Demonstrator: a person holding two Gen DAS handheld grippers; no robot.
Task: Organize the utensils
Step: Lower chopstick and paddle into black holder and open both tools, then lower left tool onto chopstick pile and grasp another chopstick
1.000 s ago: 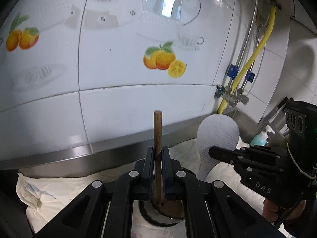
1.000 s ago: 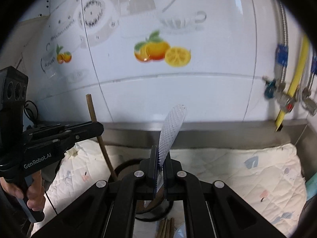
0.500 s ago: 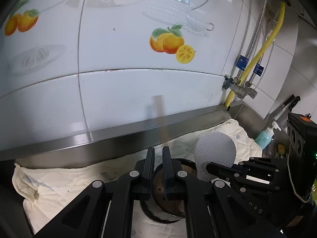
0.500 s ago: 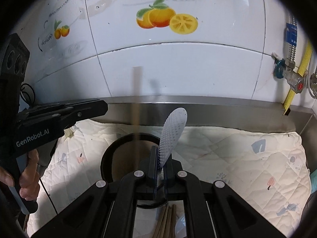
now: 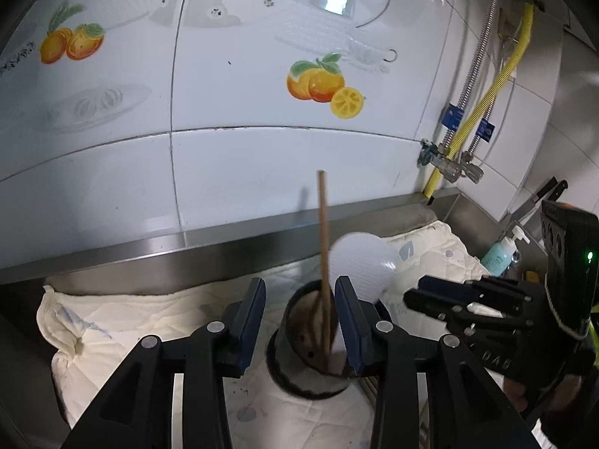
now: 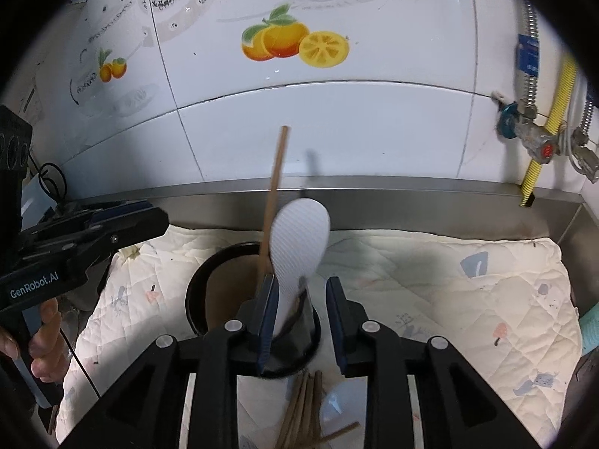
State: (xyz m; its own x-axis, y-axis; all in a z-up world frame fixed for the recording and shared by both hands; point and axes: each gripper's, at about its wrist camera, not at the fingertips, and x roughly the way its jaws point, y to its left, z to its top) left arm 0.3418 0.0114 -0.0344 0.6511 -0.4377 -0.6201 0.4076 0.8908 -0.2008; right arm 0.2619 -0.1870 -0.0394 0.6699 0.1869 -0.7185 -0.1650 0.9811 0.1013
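Observation:
A dark round utensil holder (image 5: 299, 368) (image 6: 194, 299) stands on the quilted cloth. A wooden chopstick (image 5: 322, 247) (image 6: 274, 202) and a white rice paddle (image 5: 361, 267) (image 6: 299, 243) stand in it, leaning toward the wall. My left gripper (image 5: 301, 318) (image 6: 155, 220) hangs over the holder with its jaws opening; the chopstick rises free between the pads. My right gripper (image 6: 301, 318) (image 5: 413, 293) is also opening, and the paddle's handle stands loose by its left pad. Several more chopsticks (image 6: 301, 408) and a white spoon (image 6: 340, 404) lie on the cloth below the right gripper.
The cloth (image 6: 468, 299) covers a steel counter against a tiled wall with a steel ledge (image 5: 149, 254). A yellow hose and valve (image 6: 539, 149) are at the right. A blue bottle (image 5: 498, 258) and knives (image 5: 543, 202) stand far right. A hand (image 6: 45, 333) holds the left gripper.
Both grippers went from shut to open. The chopstick and the rice paddle were let go and dropped lower into the holder.

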